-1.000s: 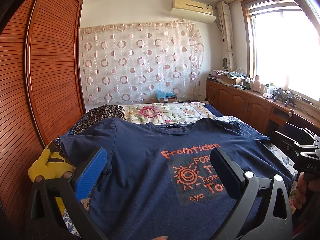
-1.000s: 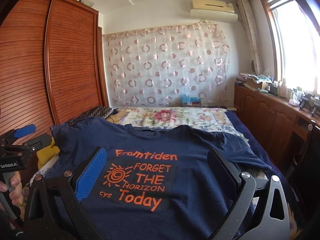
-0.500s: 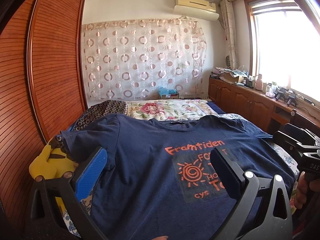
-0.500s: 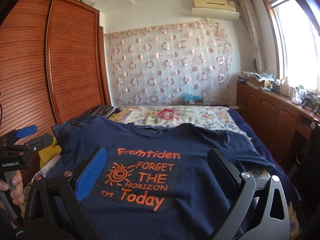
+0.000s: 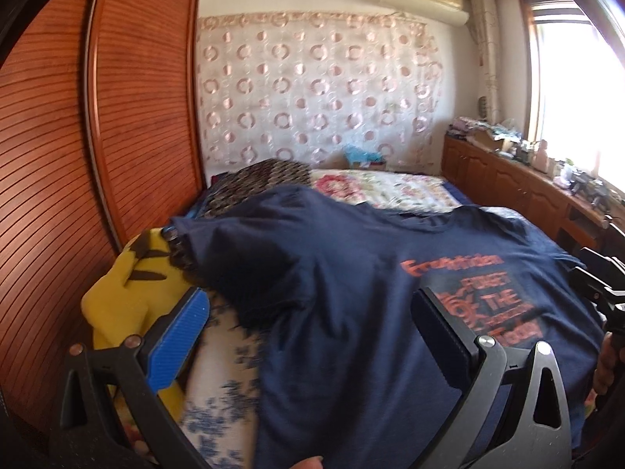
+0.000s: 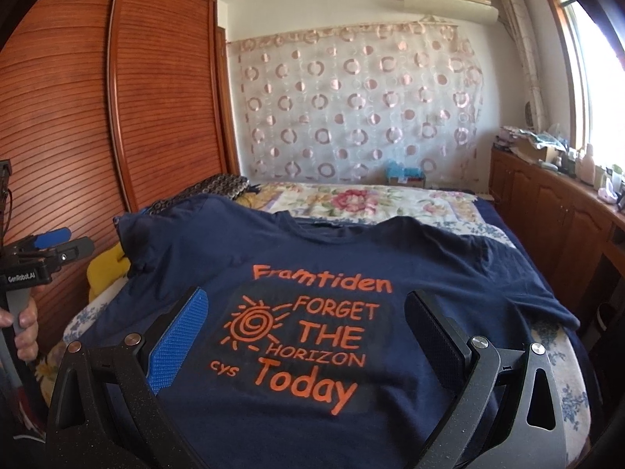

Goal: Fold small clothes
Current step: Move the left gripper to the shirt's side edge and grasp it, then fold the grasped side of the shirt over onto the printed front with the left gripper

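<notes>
Left tongs [image 5: 310, 336] swung leftward; both tongs spread, empty, over shirt [image 6: 312, 293]; yellow cushion [image 5: 129, 285], possibly plush, beside sleeve.

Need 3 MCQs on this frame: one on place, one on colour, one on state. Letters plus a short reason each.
1. Where does the yellow plush lie relative to the T-shirt?
A. on the shirt's print
B. at the shirt's wardrobe-side sleeve
C. on the window-side cabinets

2. What colour is the shirt's print?
A. white
B. orange
C. green

3. What state is the right gripper in?
A. open, holding nothing
B. shut on a sleeve
C. shut on the collar

Answers:
1 B: the plush peeks out beside that sleeve, near the wardrobe.
2 B: the lettering and sun are orange on navy.
3 A: its fingers are spread with only the flat shirt visible between them.
</notes>
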